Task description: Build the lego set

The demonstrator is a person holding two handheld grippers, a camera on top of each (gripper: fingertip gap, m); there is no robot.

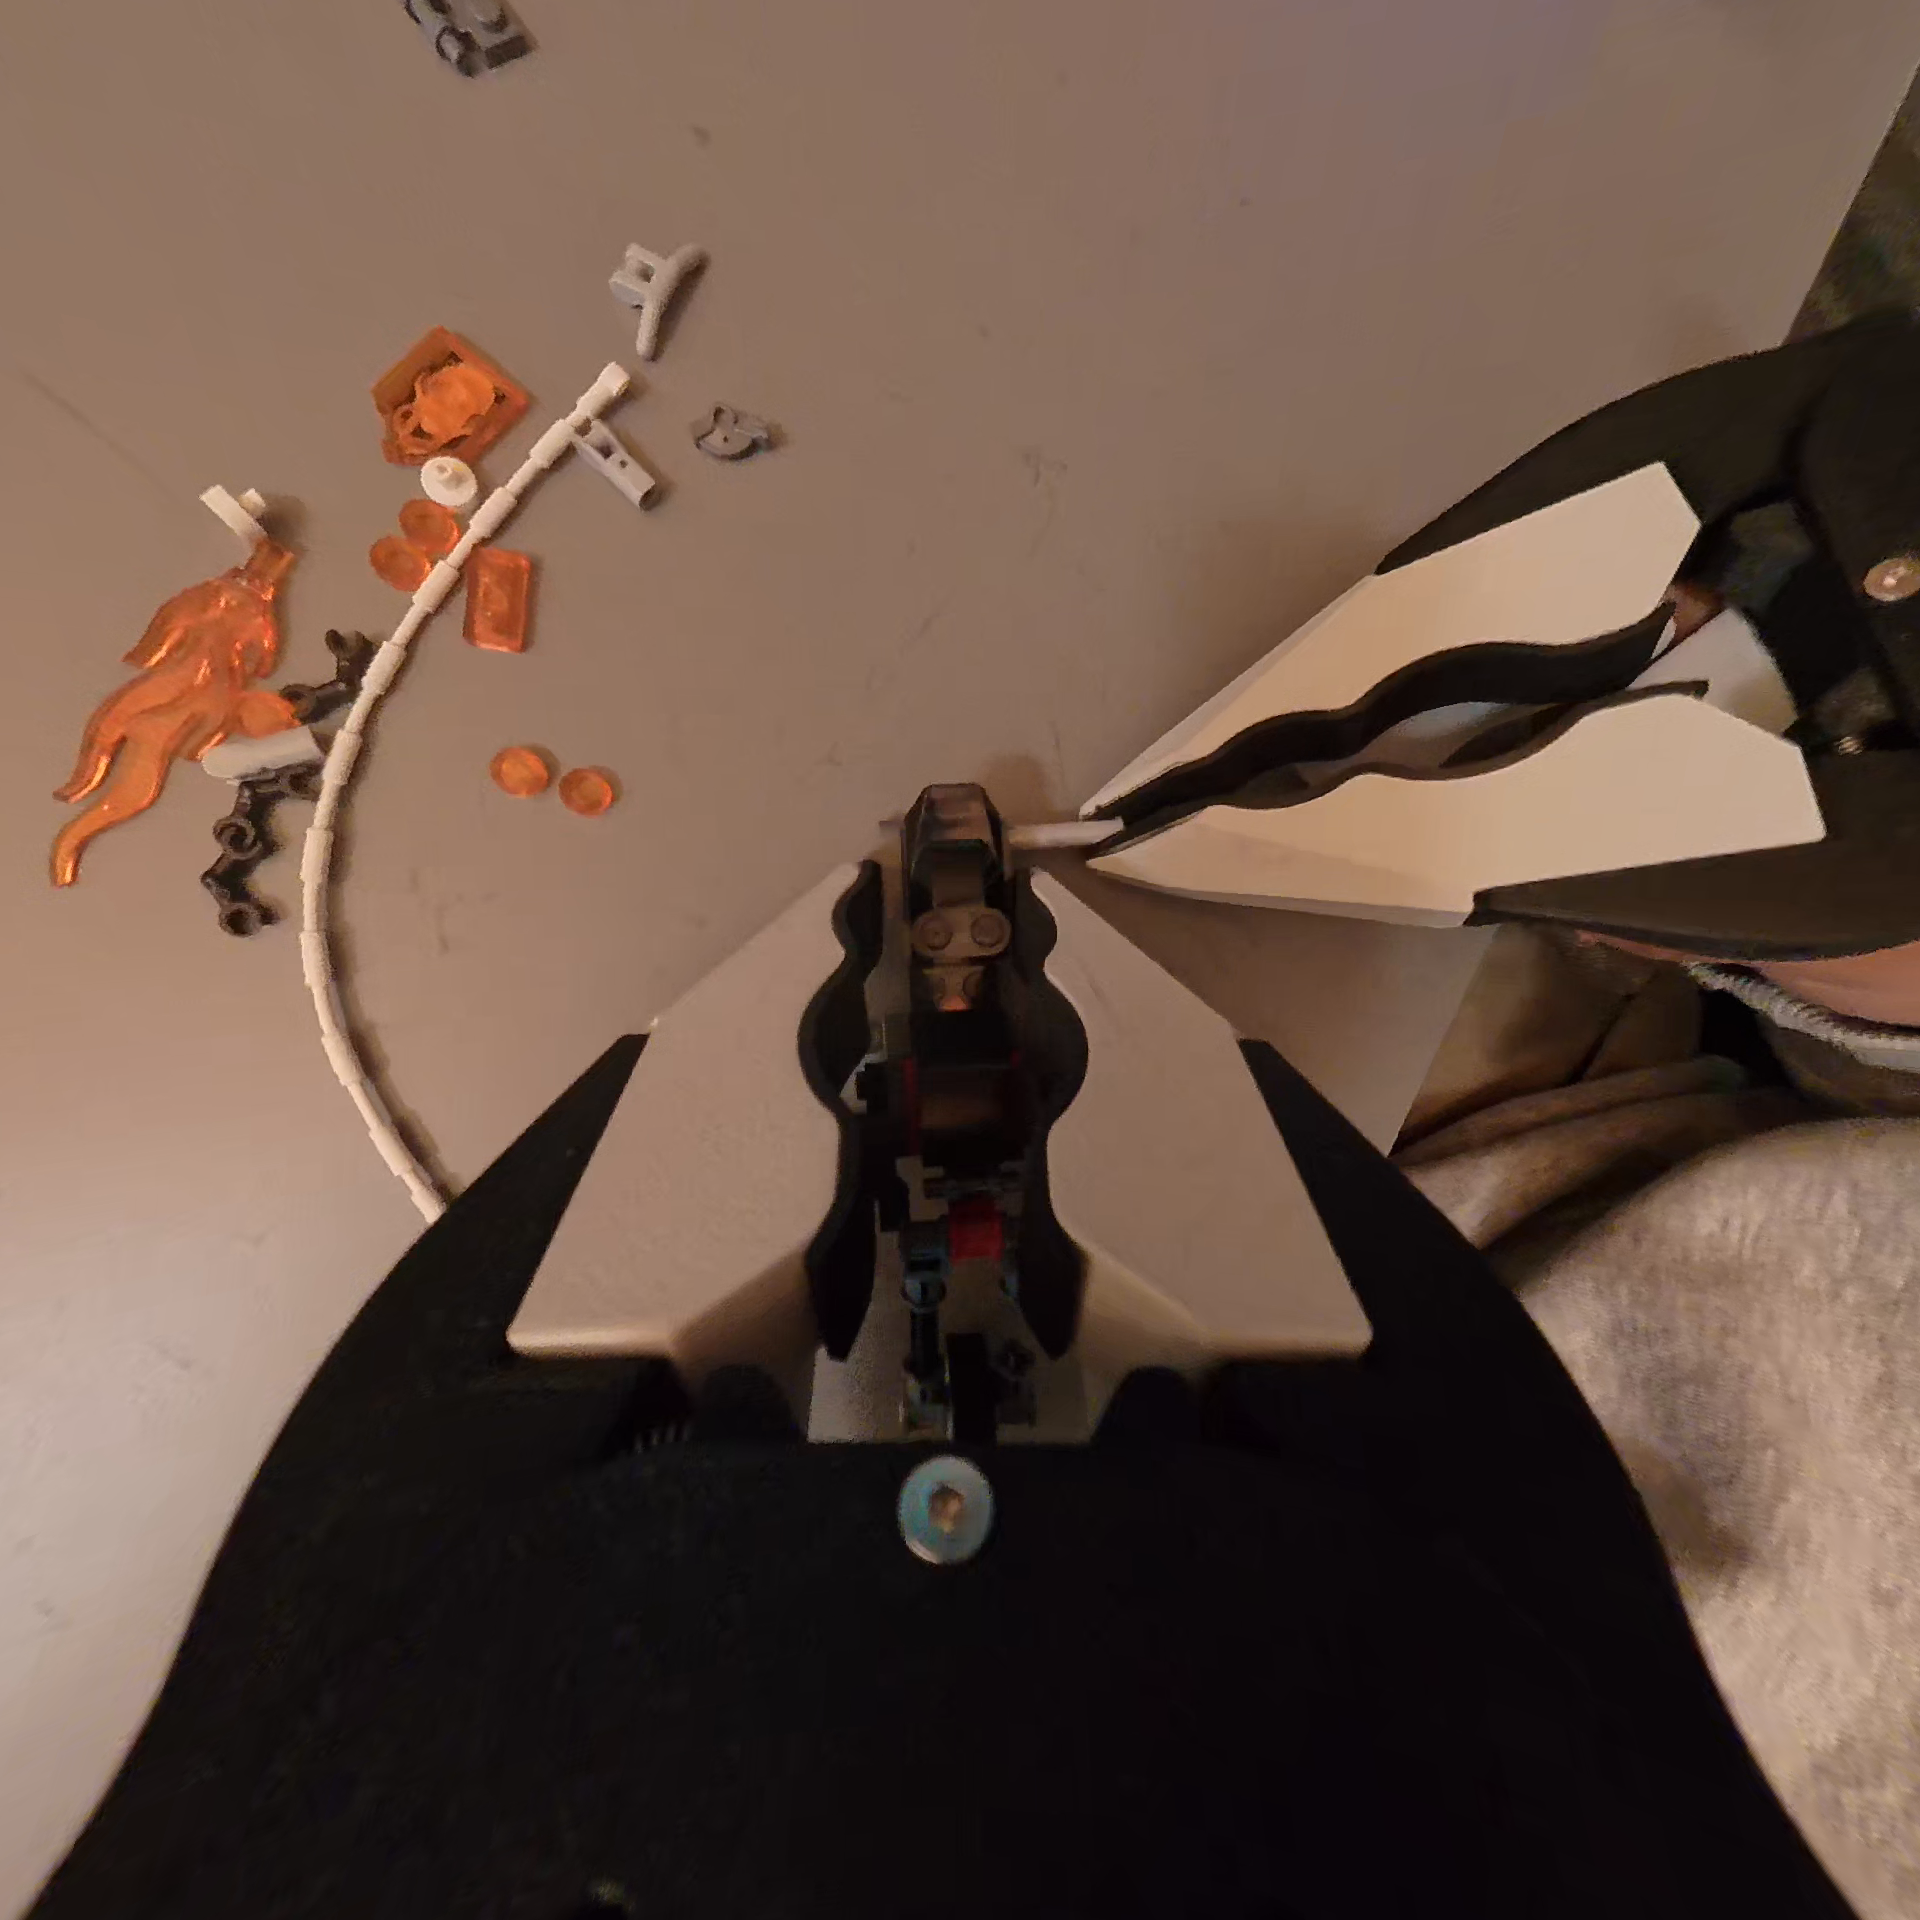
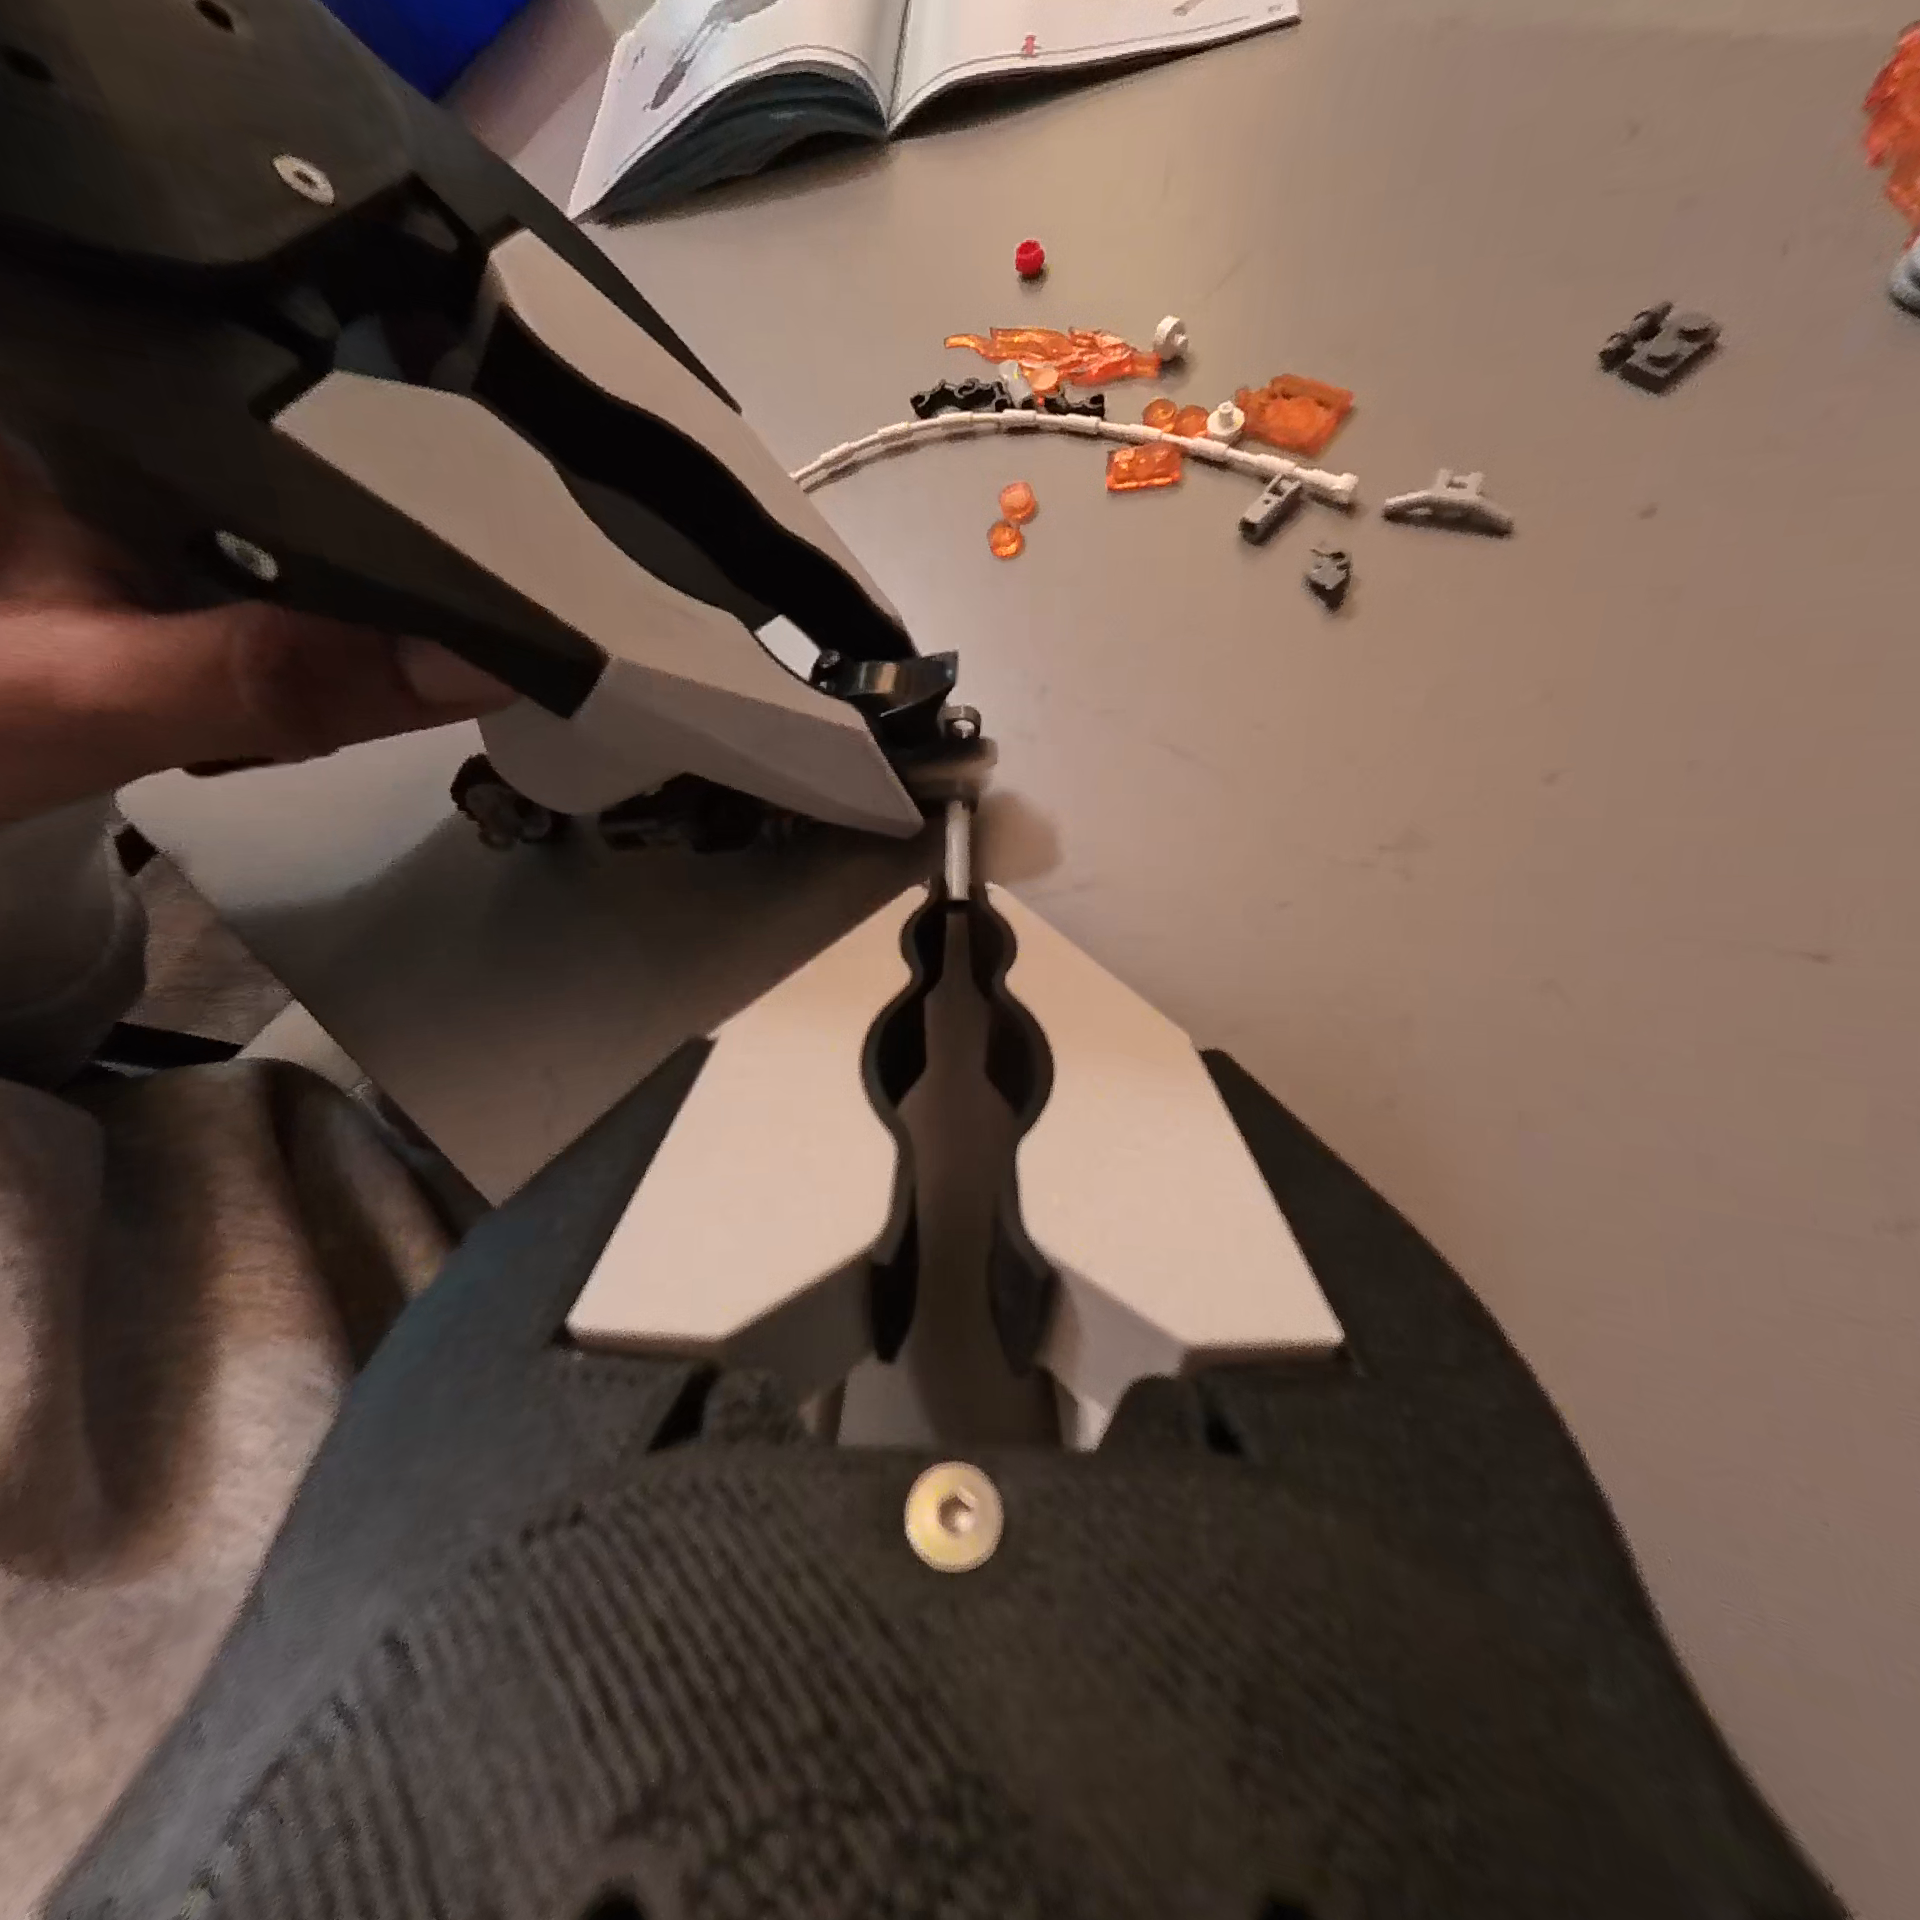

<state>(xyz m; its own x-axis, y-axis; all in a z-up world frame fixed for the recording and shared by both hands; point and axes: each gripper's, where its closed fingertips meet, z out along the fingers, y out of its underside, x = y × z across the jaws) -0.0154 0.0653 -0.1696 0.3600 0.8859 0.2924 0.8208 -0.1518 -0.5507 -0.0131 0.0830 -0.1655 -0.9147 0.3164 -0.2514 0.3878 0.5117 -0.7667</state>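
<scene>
My left gripper [image 1: 951, 883] has its fingers pinched on a dark lego model [image 1: 956, 997] that runs the length of the gap between them, its smoky front end poking past the tips. My right gripper [image 2: 956, 904] has its fingers pressed on a thin white rod [image 2: 957, 847], whose far end meets the model's nose just above the grey worktop [image 2: 1455, 831].

Writing: an open instruction booklet [image 2: 831, 94] lies at the far edge of the worktop; I can make out no print on its pages at this size, and I see no brand marks elsewhere.

Loose parts lie well apart from both grippers: a long white segmented hose [image 1: 343, 748] curving across the worktop, an orange flame piece [image 1: 197, 675], orange round tiles [image 1: 551, 779], black chain links [image 1: 249, 831], several small grey pieces [image 1: 649, 291] and a red stud [image 2: 1029, 258].

Open room: bare worktop stretches between the grippers and the parts. On the near side, the worktop's edge meets grey fabric [image 1: 1662, 1455].
</scene>
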